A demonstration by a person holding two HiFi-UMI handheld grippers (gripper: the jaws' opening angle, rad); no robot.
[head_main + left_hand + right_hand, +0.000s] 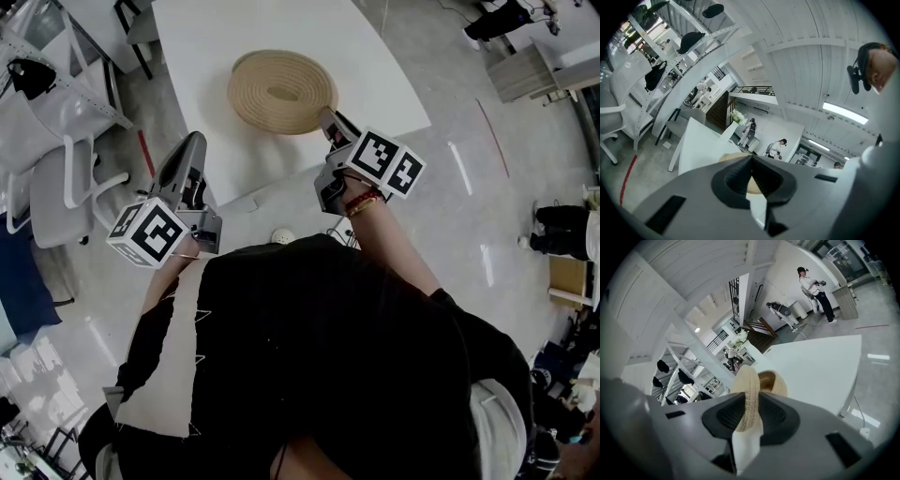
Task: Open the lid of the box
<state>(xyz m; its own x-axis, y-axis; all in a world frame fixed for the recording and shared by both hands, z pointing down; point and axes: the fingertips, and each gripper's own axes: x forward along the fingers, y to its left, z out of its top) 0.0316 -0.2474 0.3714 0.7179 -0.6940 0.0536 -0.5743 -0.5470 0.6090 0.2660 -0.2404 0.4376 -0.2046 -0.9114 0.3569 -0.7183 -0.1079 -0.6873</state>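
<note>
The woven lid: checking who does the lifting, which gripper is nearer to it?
Right. The right gripper is clamped on the woven lid's rim. The left gripper is shut and empty, off to the lid's left and not touching it.

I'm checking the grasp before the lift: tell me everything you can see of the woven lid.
The woven lid is round, tan and coiled in concentric rings like straw or rope, with an oval mark at its centre. It sits near the front edge of the white table. The right gripper is shut on its near rim. Whether it has lifted yet is unclear.
</note>
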